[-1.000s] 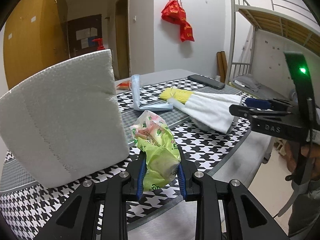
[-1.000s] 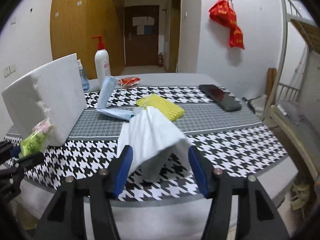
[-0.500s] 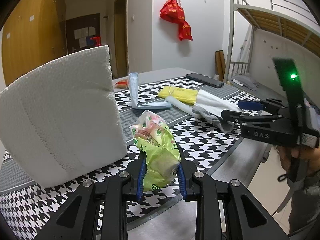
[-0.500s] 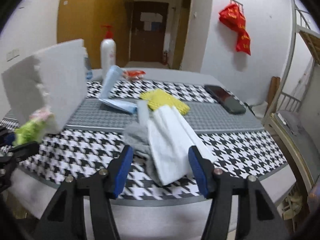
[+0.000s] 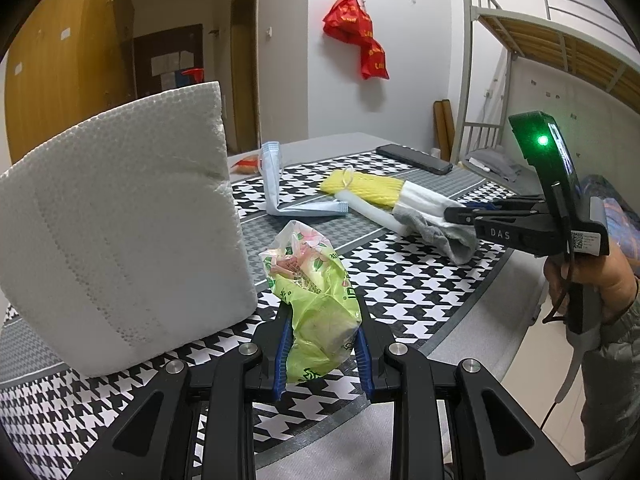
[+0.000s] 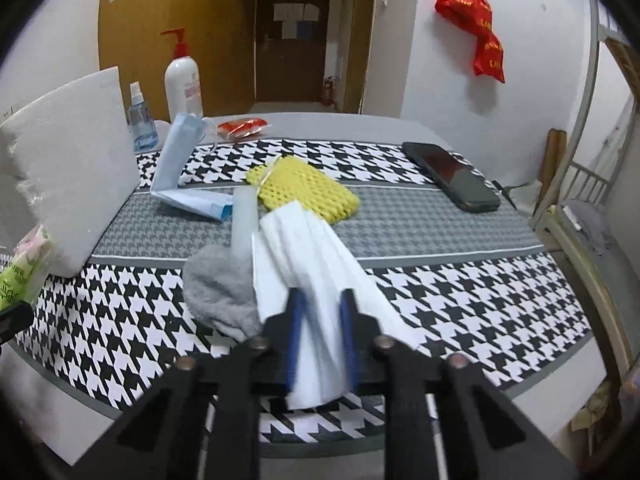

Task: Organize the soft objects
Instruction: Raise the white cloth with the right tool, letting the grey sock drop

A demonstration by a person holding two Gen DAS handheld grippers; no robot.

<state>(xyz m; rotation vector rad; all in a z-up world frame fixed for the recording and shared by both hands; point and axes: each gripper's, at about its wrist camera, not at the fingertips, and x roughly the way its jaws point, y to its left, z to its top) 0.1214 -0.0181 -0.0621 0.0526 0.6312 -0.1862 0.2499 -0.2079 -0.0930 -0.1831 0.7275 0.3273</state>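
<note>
My left gripper (image 5: pixel 320 344) is shut on a green plastic tissue pack (image 5: pixel 316 292), held above the near table edge beside a big white foam block (image 5: pixel 120 228). The pack also shows at the left edge of the right wrist view (image 6: pixel 24 268). My right gripper (image 6: pixel 322 332) is shut on a white folded cloth (image 6: pixel 316 264) near the front of the table; it also shows in the left wrist view (image 5: pixel 460 213). A grey sock (image 6: pixel 220 292) lies left of the cloth. A yellow knitted cloth (image 6: pixel 308 192) and a white foam tube (image 6: pixel 244 220) lie behind it.
The table has a houndstooth cover (image 6: pixel 460 300). A blue folded mask pack (image 6: pixel 180 168), a pump bottle (image 6: pixel 184 84), a small spray bottle (image 6: pixel 140 120), a red packet (image 6: pixel 240 126) and a black phone (image 6: pixel 452 176) lie farther back. A bunk bed frame (image 5: pixel 540 40) stands to the right.
My right gripper has closed from wide open onto the white cloth, which was pulled flatter toward the table front. My left gripper keeps hold of the tissue pack, almost still.
</note>
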